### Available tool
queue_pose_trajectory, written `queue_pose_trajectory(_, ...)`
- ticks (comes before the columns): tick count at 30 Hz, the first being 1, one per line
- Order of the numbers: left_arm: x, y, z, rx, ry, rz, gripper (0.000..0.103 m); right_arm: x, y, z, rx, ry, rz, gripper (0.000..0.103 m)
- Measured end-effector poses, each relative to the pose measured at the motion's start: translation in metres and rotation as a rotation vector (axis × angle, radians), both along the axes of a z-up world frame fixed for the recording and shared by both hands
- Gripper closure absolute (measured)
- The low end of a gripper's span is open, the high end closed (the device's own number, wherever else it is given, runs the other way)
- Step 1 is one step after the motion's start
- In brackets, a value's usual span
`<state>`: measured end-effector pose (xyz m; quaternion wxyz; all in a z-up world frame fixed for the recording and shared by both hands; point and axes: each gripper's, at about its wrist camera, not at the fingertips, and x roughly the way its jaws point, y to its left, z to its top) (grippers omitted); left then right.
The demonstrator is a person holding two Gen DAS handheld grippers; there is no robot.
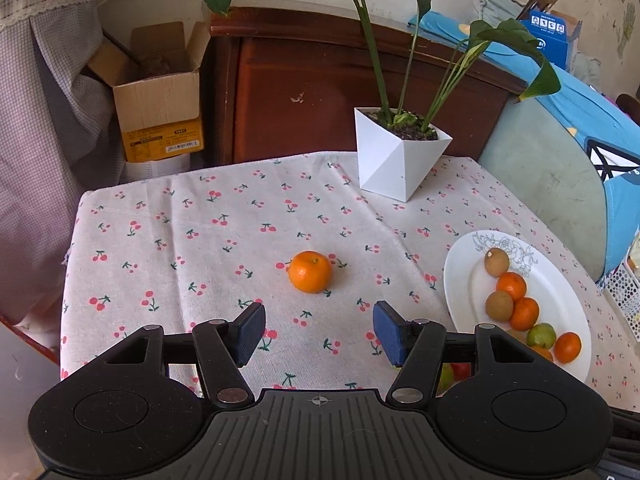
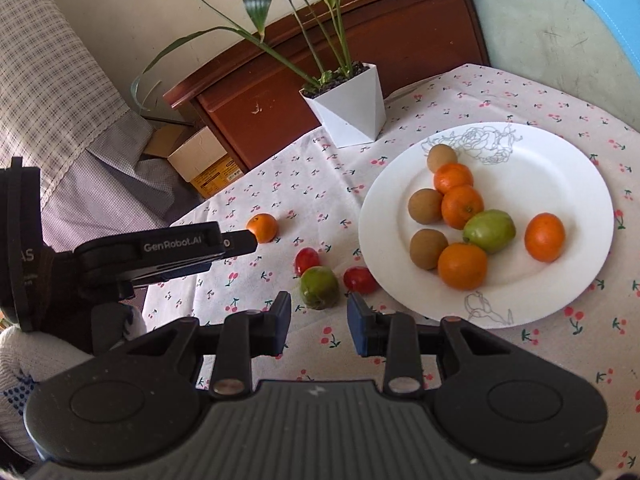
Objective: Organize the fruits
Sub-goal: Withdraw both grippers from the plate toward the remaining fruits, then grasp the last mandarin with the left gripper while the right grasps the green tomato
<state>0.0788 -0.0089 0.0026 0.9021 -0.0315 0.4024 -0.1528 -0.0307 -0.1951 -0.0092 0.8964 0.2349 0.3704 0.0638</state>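
A lone tangerine (image 1: 311,272) lies on the cherry-print tablecloth (image 1: 180,240), just ahead of my left gripper (image 1: 319,322), which is open and holds nothing. In the right wrist view the same tangerine (image 2: 262,228) sits at the tips of the left gripper (image 2: 244,242). My right gripper (image 2: 318,318) is open and empty, and a green fruit (image 2: 319,288) lies just ahead of its gap. Two small red fruits (image 2: 307,260) (image 2: 359,279) flank the green one. The white plate (image 2: 560,160) holds several tangerines, three brown kiwis and one green fruit (image 2: 489,231).
A white angular pot with a leafy plant (image 1: 400,160) stands at the table's far side before a dark wooden cabinet (image 1: 320,80). A cardboard box (image 1: 160,92) sits left of the cabinet. A cushioned chair (image 1: 540,168) and a mesh basket (image 1: 624,292) border the right edge.
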Motion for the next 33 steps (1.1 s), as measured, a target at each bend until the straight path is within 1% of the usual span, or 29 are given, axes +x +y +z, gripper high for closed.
queue_pose_trajectory(3,0.010,0.001,-0.006,-0.022,0.019,0.005,0.045,0.006,0.006,-0.004,-0.006,0.006,0.008,0.070)
queue_pose_trajectory(11,0.024,-0.003,-0.017,-0.006,0.007,-0.010,0.045,0.018,0.016,-0.014,-0.028,0.029,0.009,0.070)
queue_pose_trajectory(21,0.034,-0.008,-0.025,-0.015,-0.013,-0.049,0.045,0.029,0.022,-0.023,-0.062,0.043,-0.016,0.070)
queue_pose_trajectory(25,0.038,-0.009,-0.030,-0.014,-0.009,-0.045,0.045,0.033,0.026,-0.023,-0.084,0.037,-0.017,0.070)
queue_pose_trajectory(26,0.039,-0.008,-0.031,-0.014,-0.010,-0.046,0.047,0.033,0.026,-0.023,-0.088,0.036,-0.017,0.070)
queue_pose_trajectory(28,0.039,-0.008,-0.032,-0.014,-0.021,-0.052,0.048,0.034,0.028,-0.023,-0.100,0.032,-0.018,0.071)
queue_pose_trajectory(30,0.040,-0.007,-0.032,-0.022,-0.021,-0.057,0.053,0.035,0.029,-0.023,-0.107,0.030,-0.018,0.071)
queue_pose_trajectory(31,0.040,-0.007,-0.032,-0.026,-0.020,-0.057,0.054,0.035,0.029,-0.024,-0.109,0.029,-0.019,0.073)
queue_pose_trajectory(33,0.040,-0.006,-0.032,-0.032,-0.020,-0.059,0.060,0.036,0.029,-0.024,-0.110,0.028,-0.022,0.074)
